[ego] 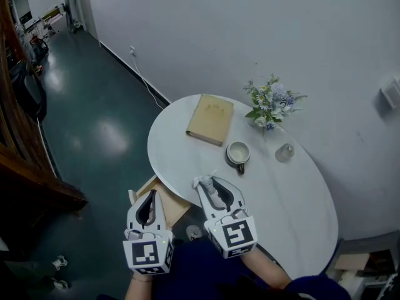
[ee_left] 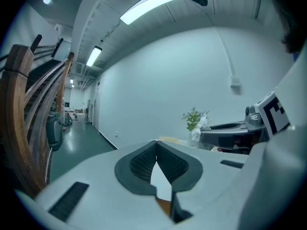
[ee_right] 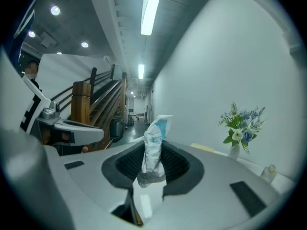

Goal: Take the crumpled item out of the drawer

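My right gripper (ego: 205,183) (ee_right: 152,163) is shut on the crumpled item (ee_right: 154,143), a scrunched white and blue wrapper that sticks up from between the pads. In the head view the item (ego: 201,180) shows as a small white scrap at the fingertips, over the near edge of the round white table (ego: 187,158). The wooden drawer (ego: 177,209) stands pulled out under the table's edge, partly hidden by both grippers. My left gripper (ego: 150,194) (ee_left: 156,148) hovers over the drawer with its pads touching and nothing between them.
On the table lie a tan book (ego: 210,119), a cup on a saucer (ego: 238,153), a vase of flowers (ego: 271,104) and a small glass (ego: 285,152). A wooden staircase (ego: 25,161) stands at the left; a white wall runs behind the table.
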